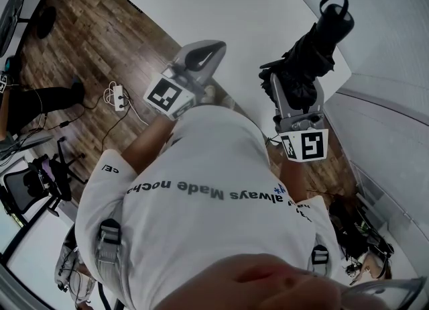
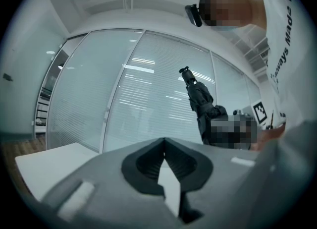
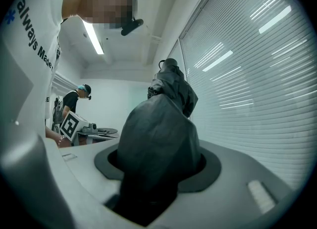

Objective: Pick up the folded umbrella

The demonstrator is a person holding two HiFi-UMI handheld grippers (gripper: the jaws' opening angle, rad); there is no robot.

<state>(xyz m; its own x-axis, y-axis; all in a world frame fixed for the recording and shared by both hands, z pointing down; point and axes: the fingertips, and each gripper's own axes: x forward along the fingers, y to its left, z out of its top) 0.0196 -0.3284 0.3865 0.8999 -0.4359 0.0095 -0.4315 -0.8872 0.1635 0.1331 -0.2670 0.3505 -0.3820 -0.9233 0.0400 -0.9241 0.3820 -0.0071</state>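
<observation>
Fingers of the right gripper point(image 3: 159, 166) clamp the black folded umbrella point(image 3: 166, 119), lifted clear above the white tabletop point(image 1: 221, 7), its strap loop at the far end; the left gripper point(image 2: 163, 143) has its fingers closed tip to tip, holding nothing.

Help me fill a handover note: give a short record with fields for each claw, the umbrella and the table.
left claw: jaws together, nothing between them
right claw: closed on the umbrella
umbrella: black, folded, held up off the table, strap loop at its far end
table: white, the part in view bare
task state: umbrella picked up
</observation>
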